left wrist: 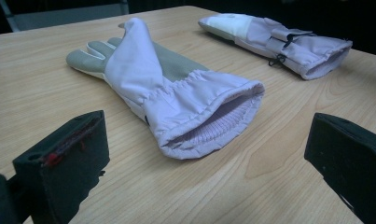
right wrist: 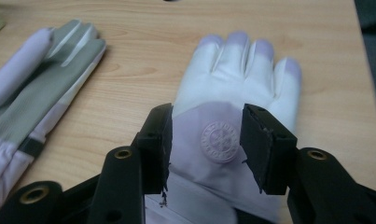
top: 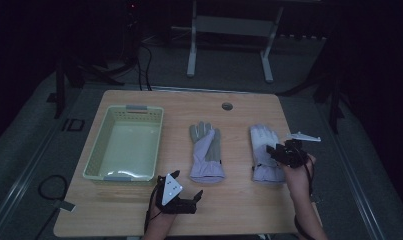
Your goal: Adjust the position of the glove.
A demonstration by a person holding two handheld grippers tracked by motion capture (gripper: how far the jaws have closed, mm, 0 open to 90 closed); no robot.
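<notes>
Basket (top: 96,157): pale green, empty, left of centre in the high view, on the worktop (top: 239,210). Well apart from both gloves.

Left claw (top: 191,200): lower middle of the high view, low over the worktop. Jaws spread wide and holding nothing. My left hand (top: 161,220) comes in from the bottom edge. In the left gripper view the jaws stand at the two lower corners, with the left glove's open cuff between and beyond them, not touched.

Left glove (top: 207,152): lilac with a grey palm, flat at the centre of the high view, fingers toward the top, cuff toward me. One lilac flap or thumb folds across the palm.

Right glove (top: 263,150): white and lilac, back side up, right of centre, cuff toward me. In the right gripper view a round embossed badge (right wrist: 218,141) sits at mid-frame.

Right claw (top: 278,154): over the cuff end of the right glove. Jaws part-spread, one either side of the badge, pads not pressing the fabric as far as I can see.

Step in hand, as I judge it: taking up the right glove, presumably for the basket.

Next move calls for: lowering my right claw onto the fabric, pinching a fold, then lifting clear.
</notes>
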